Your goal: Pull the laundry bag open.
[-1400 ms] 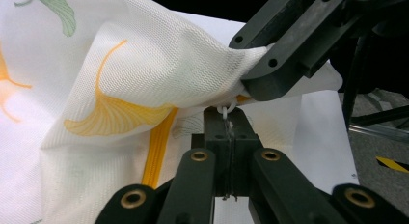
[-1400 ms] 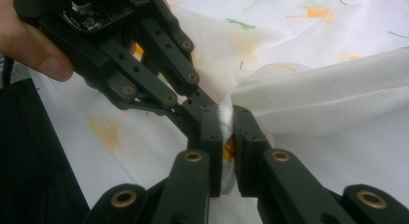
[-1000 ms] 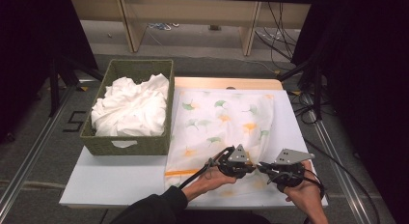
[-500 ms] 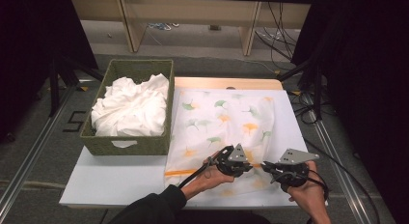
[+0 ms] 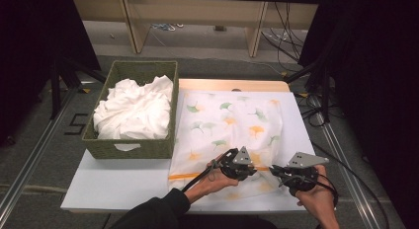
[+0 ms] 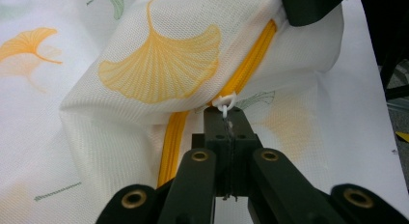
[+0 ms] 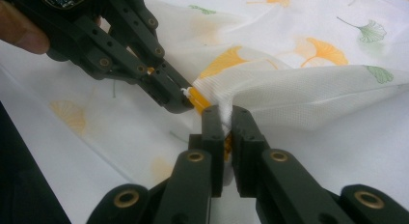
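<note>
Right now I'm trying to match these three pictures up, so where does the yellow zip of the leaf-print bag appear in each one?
High view: the zip runs along the bag's near edge, bottom centre, left of both grippers.
Left gripper view: it runs from top right down to bottom centre, ending at the white puller pinched by the left gripper.
Right gripper view: a short stretch at centre, just above the right gripper.
Shared landmark: the white puller.
</note>
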